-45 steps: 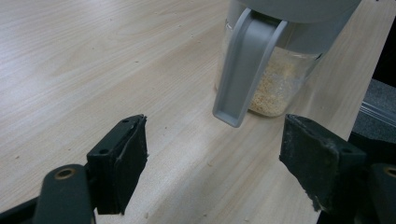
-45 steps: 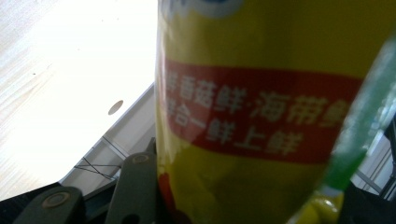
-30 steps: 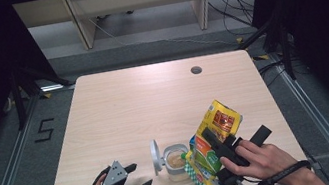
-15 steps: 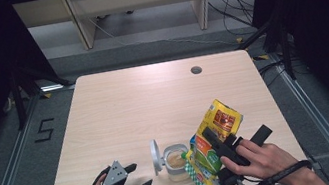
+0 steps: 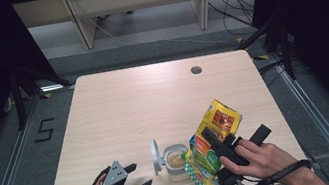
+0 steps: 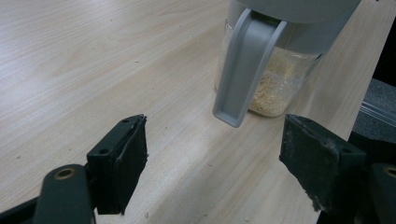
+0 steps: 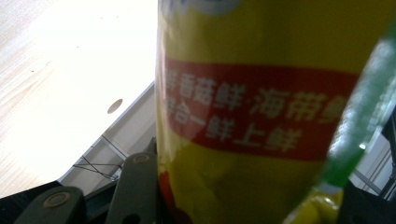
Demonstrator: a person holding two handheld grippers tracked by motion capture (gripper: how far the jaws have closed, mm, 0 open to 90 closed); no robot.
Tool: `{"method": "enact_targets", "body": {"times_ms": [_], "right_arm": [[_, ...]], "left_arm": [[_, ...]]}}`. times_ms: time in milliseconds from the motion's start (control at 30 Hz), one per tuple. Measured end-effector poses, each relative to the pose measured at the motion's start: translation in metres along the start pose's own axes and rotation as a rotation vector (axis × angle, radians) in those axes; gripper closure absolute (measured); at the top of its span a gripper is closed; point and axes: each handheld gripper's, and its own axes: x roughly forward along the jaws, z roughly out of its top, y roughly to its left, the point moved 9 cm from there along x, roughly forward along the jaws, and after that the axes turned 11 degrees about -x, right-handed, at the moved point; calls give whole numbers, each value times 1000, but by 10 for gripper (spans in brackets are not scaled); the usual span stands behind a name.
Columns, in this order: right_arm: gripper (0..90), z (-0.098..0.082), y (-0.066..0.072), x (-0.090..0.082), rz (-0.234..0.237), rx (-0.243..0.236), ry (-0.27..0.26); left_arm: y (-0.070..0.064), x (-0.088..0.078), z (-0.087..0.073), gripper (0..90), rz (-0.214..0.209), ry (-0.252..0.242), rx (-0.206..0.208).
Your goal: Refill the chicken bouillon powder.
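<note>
A clear glass jar (image 5: 176,160) holding pale grains stands near the table's front edge, its grey hinged lid (image 5: 155,157) flipped open to the left. In the left gripper view the jar (image 6: 275,86) stands just ahead, with the lid's grey flap (image 6: 243,70) hanging down in front. My left gripper (image 5: 133,177) rests on the table left of the jar, open and with nothing between its fingers (image 6: 122,158). My right gripper (image 5: 212,145) is shut on a yellow snack bag (image 5: 217,129), tilted with its lower end by the jar's mouth. The bag (image 7: 261,116) has a red band of print.
The wooden table (image 5: 144,106) stretches away bare behind the jar, with a small round cable hole (image 5: 196,70) at the far right. Cables and shelf legs lie on the floor beyond the far edge. The jar stands close to the front edge.
</note>
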Motion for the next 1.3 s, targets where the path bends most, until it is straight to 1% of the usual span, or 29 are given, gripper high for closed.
{"method": "enact_targets", "body": {"times_ms": [33,133,167,233,333,367,400,467,500,600,633,700,733,767,833,867,900,933,967,1000,1033,1067,1233,1267,1300], "right_arm": [[591,0,-1,0,-3,-12,-7],[591,0,-2,0,-6,-18,-9],[591,-1,1,-1,7,11,4],[592,-1,0,0,3,3,2],[592,-2,0,-1,4,5,2],[592,-2,0,-1,3,3,2],[592,-2,0,0,5,2,1],[592,-1,0,-1,6,4,-1],[592,-1,0,-1,5,0,-1],[592,-2,0,-1,4,7,2],[592,-1,-1,-1,2,-3,-3],[593,-2,0,0,3,0,-1],[593,-2,0,-1,4,6,2],[593,-2,0,-1,-5,5,9],[593,-2,0,-1,-6,5,9],[593,-1,0,0,4,-1,-3],[593,-2,0,-1,2,-1,0],[593,-3,0,-1,6,6,6],[593,-3,1,-1,4,7,9],[594,-4,1,-1,4,7,10],[594,-3,0,-1,2,3,4],[594,-4,-1,-1,1,-1,7],[594,-4,0,-1,2,-2,3],[594,-2,-4,1,-10,-38,-14],[594,-3,-1,-1,2,-9,2]], "left_arm": [[0,0,0,226,-1,2,-2],[0,0,0,226,-2,1,-2],[0,0,0,226,-2,2,-2],[0,0,0,226,-2,2,-2],[0,0,0,226,-1,3,-1],[0,0,0,226,5,0,4],[1,0,0,225,5,1,25],[1,0,0,226,-1,5,24],[1,0,0,226,-1,2,22],[1,0,1,226,4,1,24],[1,0,0,226,4,1,23],[1,0,0,226,0,4,24],[1,0,0,226,5,2,24],[1,0,1,226,5,1,24],[1,0,0,226,0,3,24],[1,0,0,226,0,3,15],[0,0,0,226,2,3,6],[1,-1,1,226,-1,-6,24],[0,-1,2,226,-2,-11,15],[1,-1,1,226,0,-3,24],[1,-1,1,226,1,-4,21],[2,-1,1,226,5,2,27],[1,-1,1,226,1,-3,23],[2,-1,1,226,5,1,27],[1,-1,1,226,1,-4,21]]}}
